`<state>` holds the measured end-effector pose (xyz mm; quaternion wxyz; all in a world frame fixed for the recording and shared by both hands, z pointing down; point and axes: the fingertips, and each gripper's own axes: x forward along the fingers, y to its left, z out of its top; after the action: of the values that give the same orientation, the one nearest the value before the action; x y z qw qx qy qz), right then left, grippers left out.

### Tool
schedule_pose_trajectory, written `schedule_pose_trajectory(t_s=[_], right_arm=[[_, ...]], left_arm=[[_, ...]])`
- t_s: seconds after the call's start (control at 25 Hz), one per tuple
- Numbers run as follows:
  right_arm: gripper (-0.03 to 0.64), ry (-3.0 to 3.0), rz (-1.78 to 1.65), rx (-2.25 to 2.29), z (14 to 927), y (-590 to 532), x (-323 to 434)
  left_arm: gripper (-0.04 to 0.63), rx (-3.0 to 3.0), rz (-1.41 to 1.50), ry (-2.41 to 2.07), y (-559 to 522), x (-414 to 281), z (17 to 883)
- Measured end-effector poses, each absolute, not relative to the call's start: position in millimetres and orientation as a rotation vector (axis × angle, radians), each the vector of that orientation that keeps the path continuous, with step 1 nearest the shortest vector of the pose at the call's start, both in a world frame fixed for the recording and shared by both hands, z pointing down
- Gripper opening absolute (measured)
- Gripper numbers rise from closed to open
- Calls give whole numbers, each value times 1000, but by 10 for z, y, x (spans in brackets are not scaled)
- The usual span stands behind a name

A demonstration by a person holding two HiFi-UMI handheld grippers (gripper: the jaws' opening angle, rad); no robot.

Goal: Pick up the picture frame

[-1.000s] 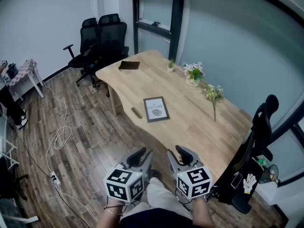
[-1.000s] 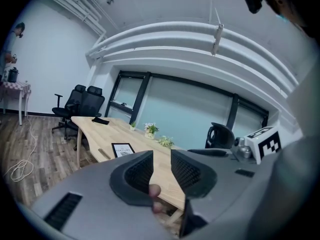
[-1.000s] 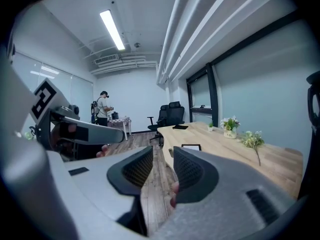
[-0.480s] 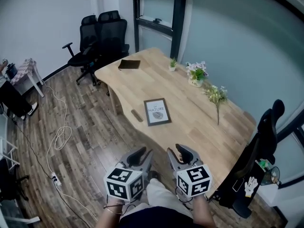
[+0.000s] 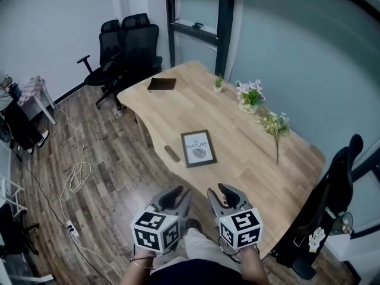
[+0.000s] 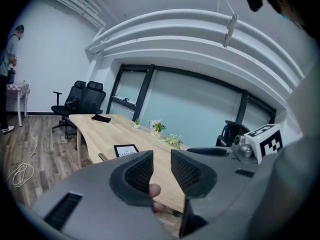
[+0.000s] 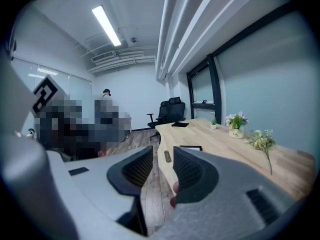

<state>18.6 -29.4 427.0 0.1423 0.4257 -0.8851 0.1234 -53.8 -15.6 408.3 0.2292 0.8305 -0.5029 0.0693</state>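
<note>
The picture frame (image 5: 198,148) lies flat near the front edge of the light wooden table (image 5: 237,159); it has a dark rim and a white print. It also shows small in the left gripper view (image 6: 126,149) and in the right gripper view (image 7: 191,148). My left gripper (image 5: 172,196) and right gripper (image 5: 224,193) are held side by side over the wood floor, short of the table and well apart from the frame. Both stand open, with nothing between the jaws of the left gripper (image 6: 161,159) or the right gripper (image 7: 163,156).
A small brown bar (image 5: 172,154) lies left of the frame. A dark notebook (image 5: 161,83), a tiny plant (image 5: 219,83), a flower pot (image 5: 250,97) and a flower sprig (image 5: 276,126) sit farther back. Black office chairs (image 5: 127,46) stand beyond the table, another chair (image 5: 332,189) at right. A cable (image 5: 77,177) loops on the floor.
The table and frame have slid lower and to the right in the head view as I come closer. Both grippers keep their pose, open and side by side.
</note>
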Motion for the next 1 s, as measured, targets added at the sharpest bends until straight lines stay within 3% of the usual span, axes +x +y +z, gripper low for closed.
schedule_pose_trajectory(t_s=[1.0], right_arm=[[103,-2465,347,1193,4627,-1513,242]], left_arm=[[103,2186,241,-1386,-1280,-576,4537]])
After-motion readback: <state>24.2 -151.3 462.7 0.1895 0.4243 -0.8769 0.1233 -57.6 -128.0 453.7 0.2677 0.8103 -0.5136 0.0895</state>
